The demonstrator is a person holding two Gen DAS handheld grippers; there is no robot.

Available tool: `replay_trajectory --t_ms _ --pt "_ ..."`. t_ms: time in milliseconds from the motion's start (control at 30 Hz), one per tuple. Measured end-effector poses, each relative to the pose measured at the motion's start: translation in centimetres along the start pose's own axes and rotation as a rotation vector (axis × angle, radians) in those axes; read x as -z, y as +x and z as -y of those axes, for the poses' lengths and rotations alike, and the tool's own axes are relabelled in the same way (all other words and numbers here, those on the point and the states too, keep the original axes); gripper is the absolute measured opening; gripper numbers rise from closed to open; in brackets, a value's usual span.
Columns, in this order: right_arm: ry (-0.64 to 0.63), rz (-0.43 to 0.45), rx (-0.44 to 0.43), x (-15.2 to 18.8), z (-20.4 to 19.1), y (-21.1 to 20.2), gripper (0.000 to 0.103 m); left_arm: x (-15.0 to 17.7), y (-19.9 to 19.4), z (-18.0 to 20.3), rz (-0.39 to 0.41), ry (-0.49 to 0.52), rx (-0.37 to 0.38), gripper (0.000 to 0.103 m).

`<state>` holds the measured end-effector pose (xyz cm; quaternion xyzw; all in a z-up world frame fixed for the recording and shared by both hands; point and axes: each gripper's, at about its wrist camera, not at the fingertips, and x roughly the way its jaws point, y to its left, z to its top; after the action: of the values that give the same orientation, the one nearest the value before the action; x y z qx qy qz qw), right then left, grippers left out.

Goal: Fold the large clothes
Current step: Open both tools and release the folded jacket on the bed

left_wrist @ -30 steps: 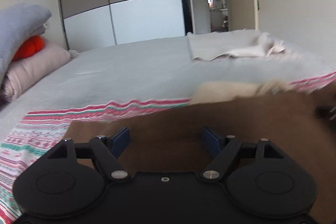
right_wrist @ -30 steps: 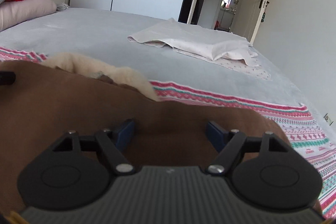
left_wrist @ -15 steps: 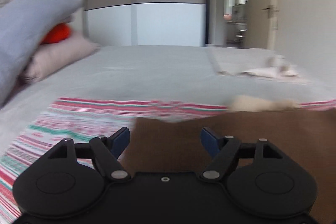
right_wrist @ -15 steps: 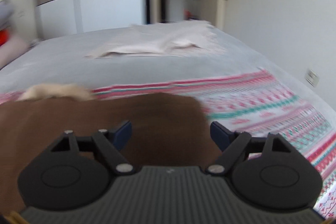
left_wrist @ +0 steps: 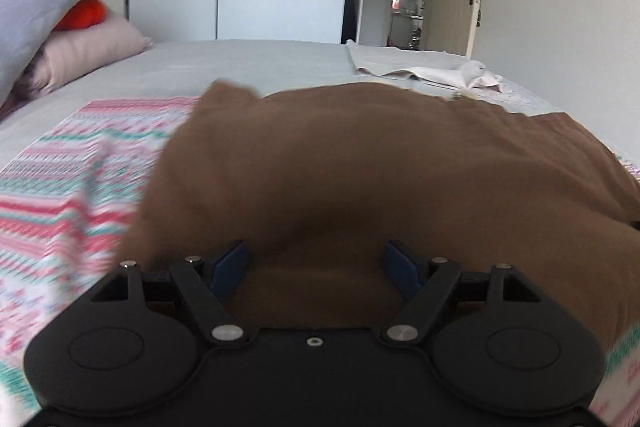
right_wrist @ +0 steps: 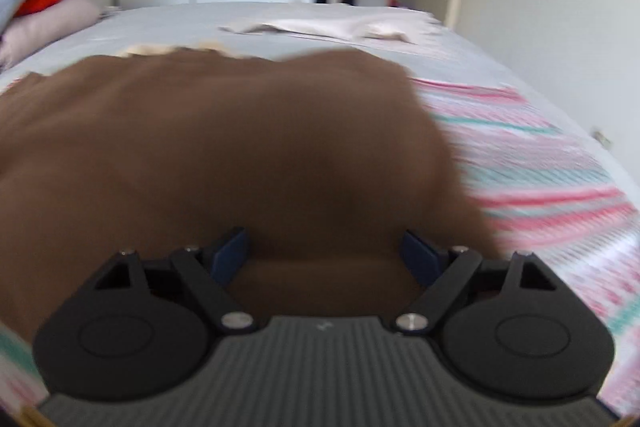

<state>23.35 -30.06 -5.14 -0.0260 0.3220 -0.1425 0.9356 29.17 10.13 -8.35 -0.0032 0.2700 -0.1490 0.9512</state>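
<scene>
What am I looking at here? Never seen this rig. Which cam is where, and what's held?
No robot arm: a person holds a two-finger tool in each hand, each with a fisheye camera looking forward along its fingers. One picture is from the left tool, the other from the right tool. The black shapes at the bottom are the tools' own linkages, with blue fingers spread wide. Both face a brown garment lying on a pink-and-green patterned blanket over a grey bed. The fingertips are hidden by the fabric, so a grasp cannot be confirmed. Farther back lie a pale cloth and stacked pillows.
</scene>
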Motion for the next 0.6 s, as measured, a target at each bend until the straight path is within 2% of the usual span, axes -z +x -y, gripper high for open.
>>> replay_trajectory --t_ms 67,133,200,267,400,500,600 --pt "0.036 -0.025 0.059 1.1 2.8 -1.0 0.084 0.2 -0.8 -1.7 -0.013 -0.001 -0.072 0.075" --pt "0.168 -0.057 0.02 1.6 5.9 -2.0 0.085 0.2 -1.8 -3.4 -0.043 -0.042 -0.134 0.076" --pt "0.203 -0.055 0.028 1.2 6.9 -3.6 0.085 -0.3 -3.3 -4.6 -0.063 -0.14 -0.142 0.073" --pt "0.145 -0.019 0.057 0.1 5.5 -5.4 0.085 -1.2 -4.9 -3.7 -0.04 -0.163 -0.128 0.074" --pt "0.062 0.027 -0.033 -2.7 0.0 -7.3 0.085 -2.7 -6.9 1.4 0.003 -0.118 0.009 0.074" --pt "0.025 0.002 -0.097 -3.4 -4.3 -6.8 0.086 -2.5 -5.6 4.6 -0.052 -0.108 0.069 0.074" --pt "0.071 -0.052 -0.12 -2.1 -5.8 -5.3 0.086 -0.5 -3.8 4.8 -0.117 -0.123 0.035 0.074"
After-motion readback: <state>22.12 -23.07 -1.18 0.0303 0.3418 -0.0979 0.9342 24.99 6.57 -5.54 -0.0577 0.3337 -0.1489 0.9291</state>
